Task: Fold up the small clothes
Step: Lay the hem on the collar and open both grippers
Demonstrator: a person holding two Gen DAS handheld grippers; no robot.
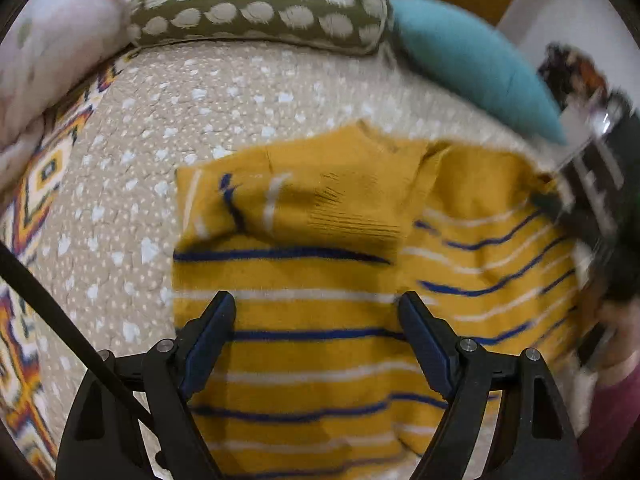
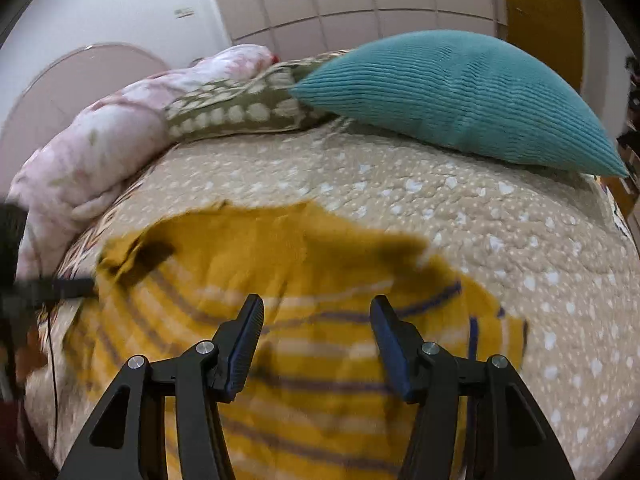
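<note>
A small mustard-yellow sweater (image 1: 320, 320) with navy and white stripes lies on the bed. One sleeve (image 1: 304, 204) is folded in across its chest. My left gripper (image 1: 316, 304) is open and empty, hovering just above the sweater's striped body. In the right wrist view the same sweater (image 2: 320, 280) lies blurred below my right gripper (image 2: 316, 308), which is open and empty above its middle. The right gripper shows blurred at the right edge of the left wrist view (image 1: 600, 216).
The bed has a beige quilt with white spots (image 2: 500, 240). At its far side lie a teal ribbed cushion (image 2: 460, 92), an olive spotted pillow (image 1: 260, 16) and a pink floral blanket (image 2: 100, 140). A black cable (image 1: 60, 320) crosses the left.
</note>
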